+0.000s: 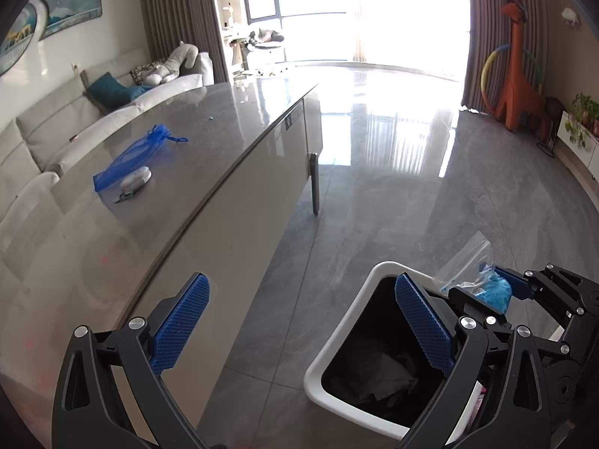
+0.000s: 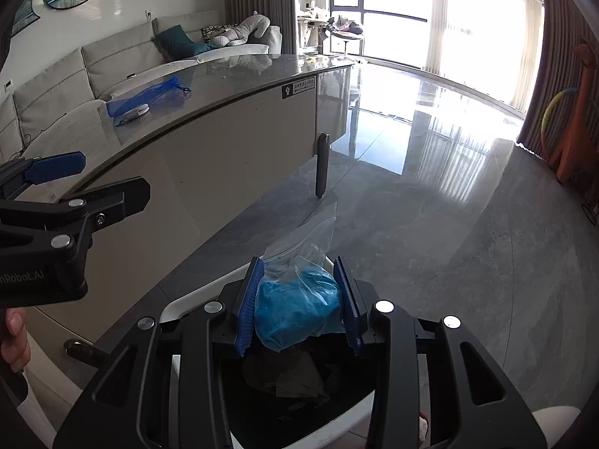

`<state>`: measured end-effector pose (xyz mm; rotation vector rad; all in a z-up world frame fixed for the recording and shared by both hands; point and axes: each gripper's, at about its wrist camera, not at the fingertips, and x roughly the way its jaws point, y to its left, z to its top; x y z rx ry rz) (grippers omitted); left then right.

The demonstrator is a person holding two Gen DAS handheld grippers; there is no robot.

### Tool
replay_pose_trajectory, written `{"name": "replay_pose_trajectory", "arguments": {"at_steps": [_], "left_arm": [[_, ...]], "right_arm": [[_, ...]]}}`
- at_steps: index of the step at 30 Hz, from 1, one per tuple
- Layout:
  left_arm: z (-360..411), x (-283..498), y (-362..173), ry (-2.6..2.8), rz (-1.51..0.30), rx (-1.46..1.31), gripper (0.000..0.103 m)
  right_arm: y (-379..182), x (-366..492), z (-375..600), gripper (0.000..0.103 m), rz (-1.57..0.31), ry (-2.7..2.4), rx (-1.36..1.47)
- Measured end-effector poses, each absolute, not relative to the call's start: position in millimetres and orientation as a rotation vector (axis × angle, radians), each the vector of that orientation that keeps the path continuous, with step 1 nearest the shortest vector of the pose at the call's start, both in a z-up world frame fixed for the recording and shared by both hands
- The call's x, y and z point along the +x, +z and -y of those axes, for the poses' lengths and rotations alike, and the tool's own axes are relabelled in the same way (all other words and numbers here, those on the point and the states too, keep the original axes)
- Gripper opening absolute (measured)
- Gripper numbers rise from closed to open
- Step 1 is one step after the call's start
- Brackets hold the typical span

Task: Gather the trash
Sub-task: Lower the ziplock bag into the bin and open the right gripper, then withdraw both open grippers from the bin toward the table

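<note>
My right gripper [image 2: 299, 303] is shut on a clear zip bag with blue stuff inside [image 2: 295, 307] and holds it over the open white trash bin [image 2: 194, 299]; the bag [image 1: 486, 288] and the bin [image 1: 337, 336], with crumpled trash inside, also show in the left wrist view. My left gripper [image 1: 310, 325] is open and empty, between the table edge and the bin. A blue mesh pouch [image 1: 138, 153], a small white wrapper [image 1: 136, 179] and a tiny scrap [image 1: 121, 197] lie on the grey table [image 1: 224, 119]. The pouch [image 2: 146, 97] also shows in the right wrist view.
A table leg [image 1: 314, 183] stands on the glossy grey floor. A pale sofa [image 1: 56, 123] with cushions runs behind the table. An orange giraffe toy [image 1: 520, 75] and a potted plant [image 1: 580, 116] stand at the right wall.
</note>
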<state>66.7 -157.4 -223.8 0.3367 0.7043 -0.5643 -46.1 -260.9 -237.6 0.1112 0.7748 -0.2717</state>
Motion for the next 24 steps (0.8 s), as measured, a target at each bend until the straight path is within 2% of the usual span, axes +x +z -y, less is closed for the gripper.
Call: {"name": "replay_pose_trajectory", "arguments": {"at_steps": [5, 6, 7, 8, 9, 24], "left_arm": [[155.5, 70.1, -224.1, -0.566, -0.704, 0.329, 0.098], [155.2, 70.2, -224.2, -0.567, -0.704, 0.331, 0.098], [155.2, 70.5, -224.7, -0.567, -0.705, 0.332, 0.098], [155.1, 70.2, -225.2, -0.566, -0.706, 0.332, 0.098], [155.8, 70.7, -225.6, -0.568, -0.71, 0.331, 0.098], [153.6, 73.0, -226.5, -0.563, -0.715, 0.318, 0.098]], "right_arm": [[-265.3, -40.2, 261.6, 0.04, -0.847, -0.258, 0.126], [-269.2, -40.5, 261.1, 0.045, -0.853, -0.246, 0.131], [-272.7, -41.1, 260.3, 0.074, -0.861, -0.23, 0.143], [-274.9, -40.5, 259.2, 0.091, -0.871, -0.231, 0.143], [-275.0, -42.0, 257.5, 0.098, -0.857, -0.256, 0.126], [-247.8, -41.5, 263.8, 0.098, -0.774, -0.301, 0.102]]}}
